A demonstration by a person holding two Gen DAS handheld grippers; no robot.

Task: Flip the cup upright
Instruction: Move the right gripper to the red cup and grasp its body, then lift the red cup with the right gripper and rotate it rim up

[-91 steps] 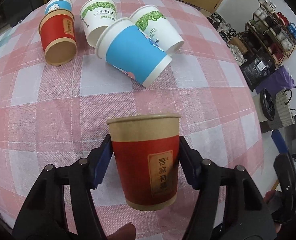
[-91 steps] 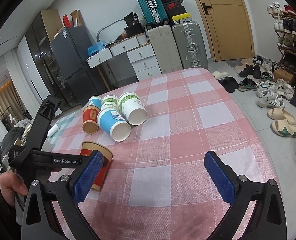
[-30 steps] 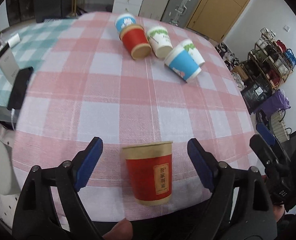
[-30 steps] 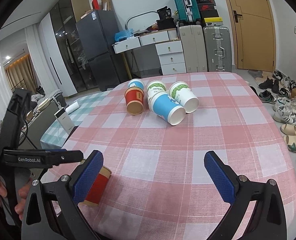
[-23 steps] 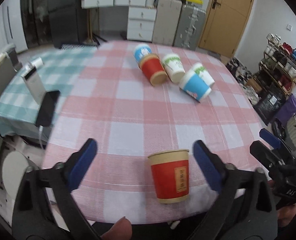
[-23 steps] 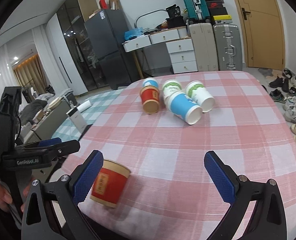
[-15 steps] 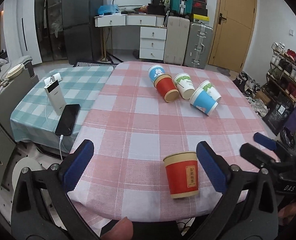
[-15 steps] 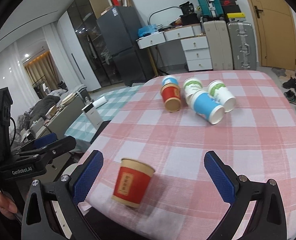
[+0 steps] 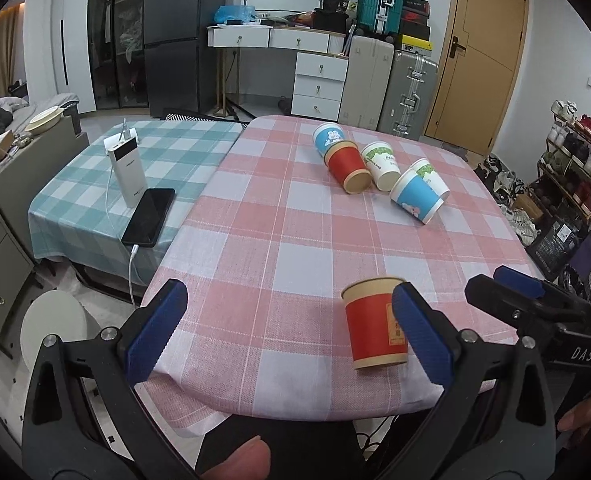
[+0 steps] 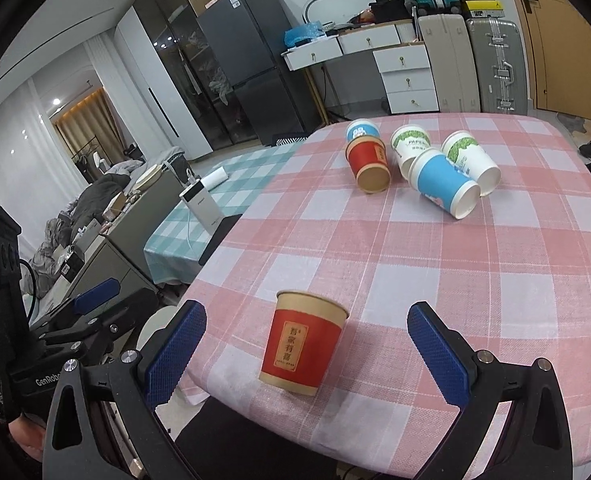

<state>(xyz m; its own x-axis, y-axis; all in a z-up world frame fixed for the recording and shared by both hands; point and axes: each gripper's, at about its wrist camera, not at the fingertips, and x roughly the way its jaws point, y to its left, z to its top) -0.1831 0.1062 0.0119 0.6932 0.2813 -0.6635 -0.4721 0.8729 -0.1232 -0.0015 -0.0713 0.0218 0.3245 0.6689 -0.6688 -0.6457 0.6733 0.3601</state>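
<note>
A red and tan paper cup (image 9: 375, 322) stands upright near the front edge of the pink checked table (image 9: 295, 240); it also shows in the right wrist view (image 10: 303, 344). My left gripper (image 9: 289, 332) is open and empty, pulled back off the table's front edge, its right finger partly in front of the cup. My right gripper (image 10: 307, 354) is open and empty, with the cup seen between its fingers, apart from both. The left gripper (image 10: 75, 320) shows at the left of the right wrist view, and the right gripper (image 9: 527, 292) at the right of the left wrist view.
Several cups lie on their sides at the far end: a red one (image 10: 369, 164), a blue one (image 10: 443, 182), two white-green ones (image 10: 409, 146), a small blue one (image 10: 361, 130). A teal checked side table (image 9: 115, 184) holds a phone (image 9: 149, 216) and a power bank (image 9: 125, 168).
The left gripper opened and let go of the red cup, leaving it upright, then both grippers drew back and up from the table.
</note>
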